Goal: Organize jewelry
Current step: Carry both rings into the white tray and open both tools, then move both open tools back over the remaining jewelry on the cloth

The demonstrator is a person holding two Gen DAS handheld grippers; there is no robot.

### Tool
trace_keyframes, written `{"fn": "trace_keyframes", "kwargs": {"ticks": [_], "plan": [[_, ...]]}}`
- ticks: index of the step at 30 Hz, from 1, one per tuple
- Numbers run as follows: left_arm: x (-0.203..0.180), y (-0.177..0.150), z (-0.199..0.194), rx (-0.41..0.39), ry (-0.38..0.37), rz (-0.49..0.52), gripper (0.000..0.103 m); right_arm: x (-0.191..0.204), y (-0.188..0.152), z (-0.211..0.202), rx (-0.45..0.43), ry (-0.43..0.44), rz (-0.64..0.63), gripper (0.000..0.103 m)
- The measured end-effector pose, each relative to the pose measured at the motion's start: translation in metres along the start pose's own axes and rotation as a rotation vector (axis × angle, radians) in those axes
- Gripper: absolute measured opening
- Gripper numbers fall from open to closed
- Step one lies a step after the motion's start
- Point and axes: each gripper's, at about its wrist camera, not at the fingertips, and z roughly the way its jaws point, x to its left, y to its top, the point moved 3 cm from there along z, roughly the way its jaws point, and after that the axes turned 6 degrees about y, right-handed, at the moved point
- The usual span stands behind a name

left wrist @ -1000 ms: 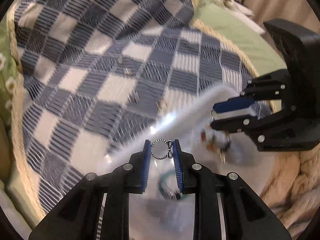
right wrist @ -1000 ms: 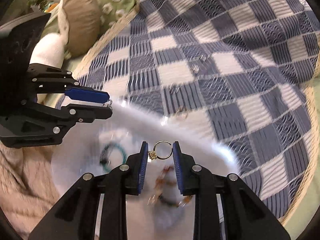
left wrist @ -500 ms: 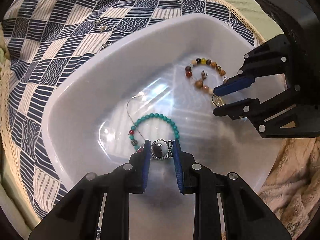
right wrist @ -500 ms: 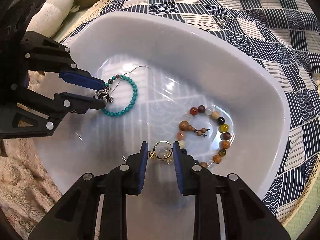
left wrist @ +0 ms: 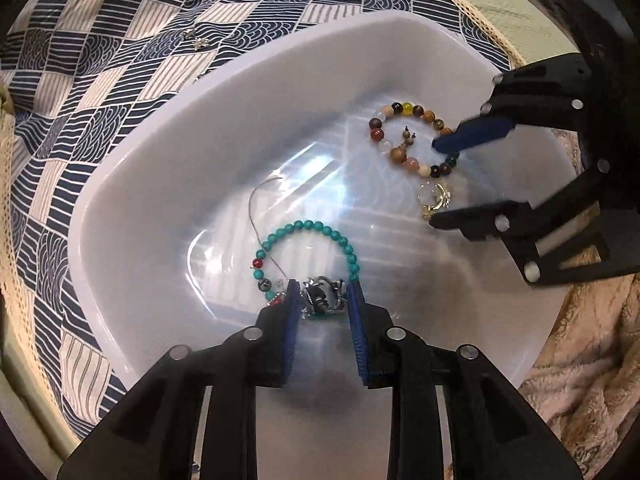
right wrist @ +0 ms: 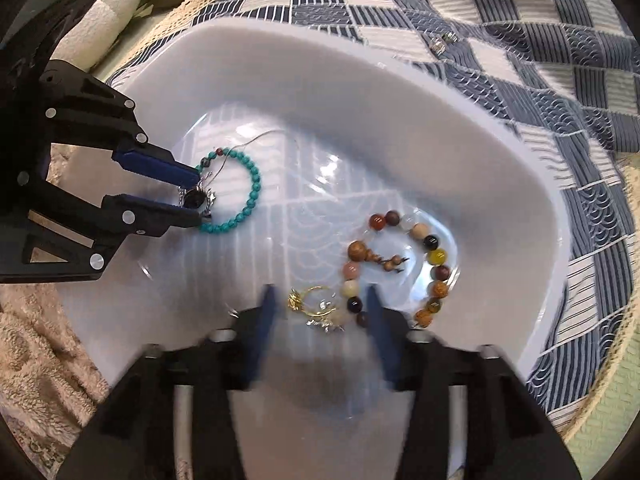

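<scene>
A white plastic bowl holds a turquoise bead bracelet, a multicoloured bead bracelet and a thin silver wire. My left gripper points down into the bowl. Its jaws are opening, and a silver ring with a dark stone lies tipped between them on the turquoise bracelet. My right gripper is opening wide, its fingers blurred. A gold ring lies loose on the bowl floor between them, beside the multicoloured bracelet.
The bowl sits on a blue and white chequered cloth with a lace edge. Small metal jewellery pieces lie on the cloth beyond the bowl. A beige fluffy blanket borders the bowl's near side.
Both grippers came down from above the cloth into the bowl, each with a ring. The right jaws have spread and the gold ring has dropped. The left jaws widened slightly and the silver ring tipped.
</scene>
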Motion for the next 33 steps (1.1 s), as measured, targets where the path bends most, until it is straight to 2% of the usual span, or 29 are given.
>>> {"fn": "trace_keyframes", "kwargs": {"ticks": [3,5,8,12,14,16,17,20,23,25,27,33], "plan": [[0.005,0.003,-0.011,-0.037,-0.002,-0.009,0.038,-0.007,0.004,-0.012,-0.055,0.027,0.041,0.053],[0.014,0.006,-0.027,-0.097,0.002,-0.039,0.052,-0.015,0.007,-0.022,-0.099,0.020,0.079,0.053],[0.035,0.009,-0.046,-0.161,-0.001,-0.110,0.058,-0.030,0.008,-0.029,-0.128,0.049,0.145,0.057],[0.062,0.012,-0.050,-0.169,-0.018,-0.214,0.060,-0.037,0.006,-0.029,-0.121,0.055,0.173,0.057],[0.075,0.012,-0.048,-0.169,-0.027,-0.270,0.069,-0.036,0.008,-0.030,-0.122,0.058,0.181,0.057],[0.079,0.014,-0.052,-0.184,-0.036,-0.304,0.074,-0.041,0.010,-0.035,-0.134,0.077,0.195,0.058],[0.083,0.016,-0.055,-0.192,-0.028,-0.321,0.085,-0.044,0.014,-0.040,-0.149,0.089,0.205,0.063],[0.094,0.029,-0.066,-0.243,0.054,-0.345,0.087,-0.057,0.028,-0.063,-0.221,0.049,0.246,0.074],[0.115,0.054,-0.073,-0.273,0.048,-0.401,0.087,-0.078,0.048,-0.090,-0.296,0.037,0.296,0.082],[0.134,0.071,-0.066,-0.271,0.032,-0.485,0.087,-0.094,0.063,-0.100,-0.318,0.033,0.327,0.083],[0.146,0.084,-0.060,-0.258,0.011,-0.524,0.087,-0.114,0.083,-0.104,-0.317,0.026,0.365,0.083],[0.171,0.129,-0.024,-0.198,0.027,-0.542,0.087,-0.174,0.128,-0.091,-0.310,0.021,0.500,0.083]]}}
